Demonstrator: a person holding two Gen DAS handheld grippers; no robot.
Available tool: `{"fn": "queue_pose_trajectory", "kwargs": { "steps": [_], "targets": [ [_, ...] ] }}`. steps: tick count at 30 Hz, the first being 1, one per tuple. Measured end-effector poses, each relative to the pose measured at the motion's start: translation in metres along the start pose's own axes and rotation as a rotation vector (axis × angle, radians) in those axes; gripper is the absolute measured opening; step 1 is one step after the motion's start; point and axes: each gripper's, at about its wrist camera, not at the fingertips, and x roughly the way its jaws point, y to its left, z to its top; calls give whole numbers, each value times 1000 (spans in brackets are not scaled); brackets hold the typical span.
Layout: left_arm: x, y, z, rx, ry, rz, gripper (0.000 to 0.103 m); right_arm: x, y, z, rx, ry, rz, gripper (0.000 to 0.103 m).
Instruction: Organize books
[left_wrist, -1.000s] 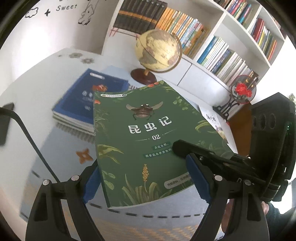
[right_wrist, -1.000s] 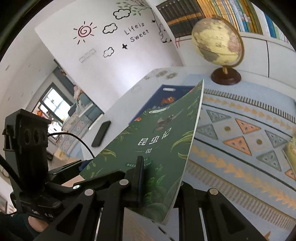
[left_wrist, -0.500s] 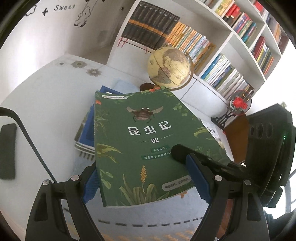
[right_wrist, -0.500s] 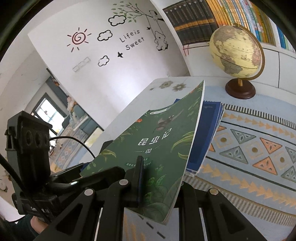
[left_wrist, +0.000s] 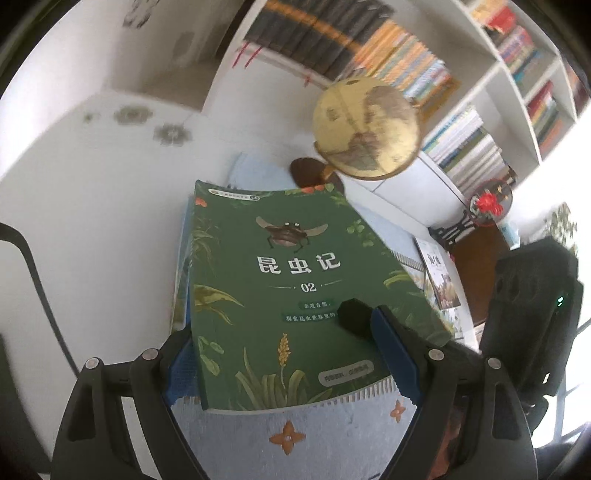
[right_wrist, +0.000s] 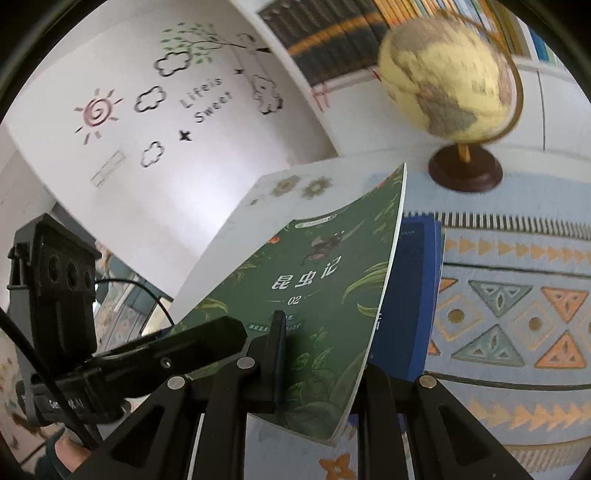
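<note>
Book (left_wrist: 295, 295), green, held in the air over a blue book (right_wrist: 413, 295) on the table (left_wrist: 92, 221), long axis running away from both cameras, title end toward the globe (left_wrist: 365, 129). Clamped across its width by the left gripper (left_wrist: 291, 354), pinched at its near right edge by the right gripper (right_wrist: 317, 373). Left view alone: cover flat-on, shelves (left_wrist: 461, 140). Right view alone: right edge side-on, wall decals (right_wrist: 155, 99).

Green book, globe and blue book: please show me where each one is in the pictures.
green book (left_wrist: 295, 280), left wrist view, on the middle of its front cover.
globe (left_wrist: 365, 127), left wrist view, on the middle of the yellow sphere.
blue book (right_wrist: 413, 295), right wrist view, on the cover strip showing beside the green book.
</note>
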Motion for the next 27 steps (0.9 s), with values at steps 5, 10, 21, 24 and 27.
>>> {"fn": "queue_pose_trajectory", "kwargs": {
  "steps": [5, 10, 21, 24, 27],
  "targets": [
    [13, 15, -13, -27, 75, -6, 84, 19, -22, -10, 136, 55, -5, 17],
    [-1, 44, -22, -115, 50, -8, 85, 36, -41, -20, 238, 126, -27, 19],
    [-30, 58, -55, -196, 25, 44, 85, 44, -44, -26, 231, 207, -24, 23],
    [-29, 39, -61, -164, 32, 50, 85, 32, -48, -32, 192, 258, -45, 27],
    [-22, 14, -60, -128, 46, 33, 85, 2, -61, -46, 154, 263, -102, 28]
  ]
}}
